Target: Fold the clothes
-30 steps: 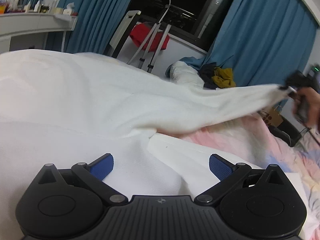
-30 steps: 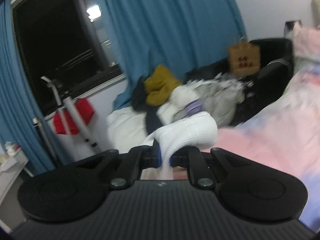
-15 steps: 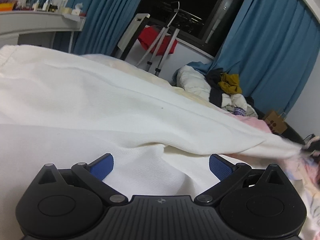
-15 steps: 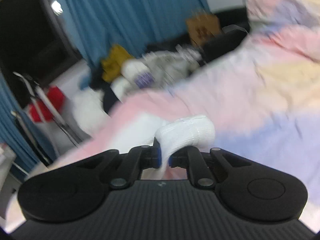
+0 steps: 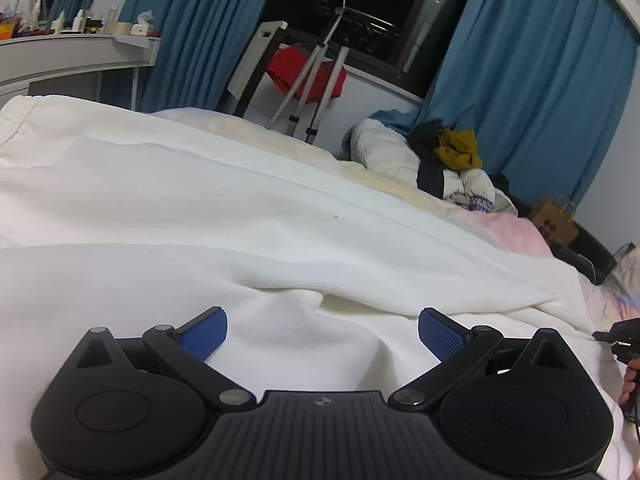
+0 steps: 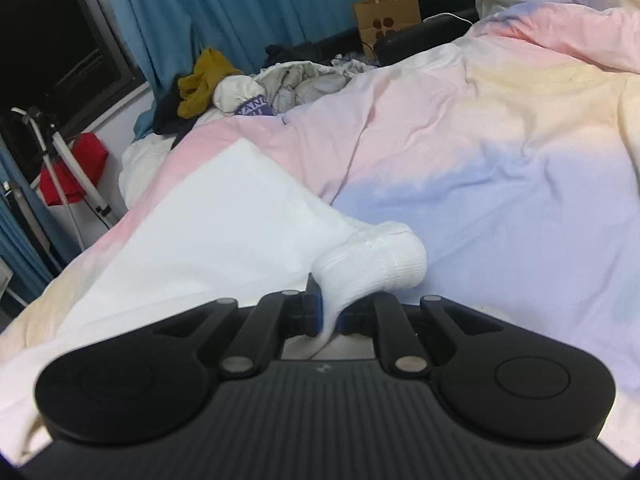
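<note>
1. Lying spread over the bed, the white knitted cotton garment (image 5: pixel 224 216) fills the ground ahead of and under the left claw (image 5: pixel 322 334). Its ribbed cuff (image 6: pixel 372 264) sits clamped between the closed fingers of the right claw (image 6: pixel 329 314), with the rest of the sleeve (image 6: pixel 208 232) trailing off to that claw's left.

2. Standing wide apart, the left claw's blue pads (image 5: pixel 204 332) grip nothing; the cloth rises in a soft ridge just beyond them.

3. By the look of it, folding is under way: a sleeve end is in hand and low over the bed, while the body of the garment shows loose creases, not a neat stack. Whether any fold is already laid cannot be told from here.

4. Beneath the garment lies a pastel quilt cover in pink, yellow and lilac (image 6: pixel 500 152), rumpled ahead and right of the right claw.

5. Farther out, past both claws, are a heap of other clothes with a mustard-yellow piece (image 5: pixel 456 150), a brown paper bag (image 6: pixel 387 20), long blue curtains (image 5: pixel 532 92) and a dark window (image 5: pixel 352 4).
</note>
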A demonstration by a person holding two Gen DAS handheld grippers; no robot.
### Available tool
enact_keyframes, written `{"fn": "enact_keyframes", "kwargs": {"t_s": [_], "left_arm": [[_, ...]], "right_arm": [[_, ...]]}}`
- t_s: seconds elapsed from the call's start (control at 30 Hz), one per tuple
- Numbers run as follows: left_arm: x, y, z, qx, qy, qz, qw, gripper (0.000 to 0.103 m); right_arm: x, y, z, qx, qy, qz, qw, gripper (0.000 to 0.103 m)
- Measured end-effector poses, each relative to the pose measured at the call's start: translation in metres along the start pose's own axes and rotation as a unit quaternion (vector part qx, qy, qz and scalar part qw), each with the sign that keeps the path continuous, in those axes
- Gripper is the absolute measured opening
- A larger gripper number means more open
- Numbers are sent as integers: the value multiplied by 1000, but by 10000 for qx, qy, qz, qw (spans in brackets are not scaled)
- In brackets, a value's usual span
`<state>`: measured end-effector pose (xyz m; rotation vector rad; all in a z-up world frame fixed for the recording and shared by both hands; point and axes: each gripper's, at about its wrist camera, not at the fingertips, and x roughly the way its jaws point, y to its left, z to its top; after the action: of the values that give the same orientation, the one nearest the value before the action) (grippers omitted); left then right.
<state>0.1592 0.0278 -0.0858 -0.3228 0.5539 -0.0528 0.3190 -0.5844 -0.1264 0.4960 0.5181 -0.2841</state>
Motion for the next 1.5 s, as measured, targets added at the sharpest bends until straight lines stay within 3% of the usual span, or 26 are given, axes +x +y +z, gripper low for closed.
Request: {"fn": "enact_keyframes", "kwargs": {"t_s": [0.2,0.3,0.43,0.6,0.63,0.7,0.83,1.07,1.27,1.5], "left_arm": [[3,-14,1,213,-21,-52,9998,103],[-6,-22,2,274,-245,-119,9993,103],[-27,-32,5,403,-429,-265,9979,103],[-53,-48,8,715,-482,-348,9957,103],[-60,-52,7,888,-415,-237,9949,103],[-78,-59,4,1146,-350,-33,9928,103],[-112,-64,-6,1468,-182,152,9889,103],[-164,-65,-16,1508,-205,2,9883,103],[-178,-38,-22,1169,25,480,9920,103],[-203,13,11,312,163,975,9946,103]], "right_arm": [[-28,13,1,-440,-258,92,9987,16],[-60,17,-5,-510,-337,42,9981,33],[-117,25,-15,-393,-549,300,9973,76],[-186,65,-27,-818,-583,817,9916,77],[-200,74,-32,-903,-578,1044,9887,77],[-227,89,-40,-1008,-557,1484,9822,87],[-274,112,-64,-1358,-633,1992,9684,85],[-297,122,-99,-1773,-474,2002,9624,85],[-283,121,-105,-1908,-455,1874,9625,85],[-278,112,-106,-1777,-372,1824,9663,85]]}}
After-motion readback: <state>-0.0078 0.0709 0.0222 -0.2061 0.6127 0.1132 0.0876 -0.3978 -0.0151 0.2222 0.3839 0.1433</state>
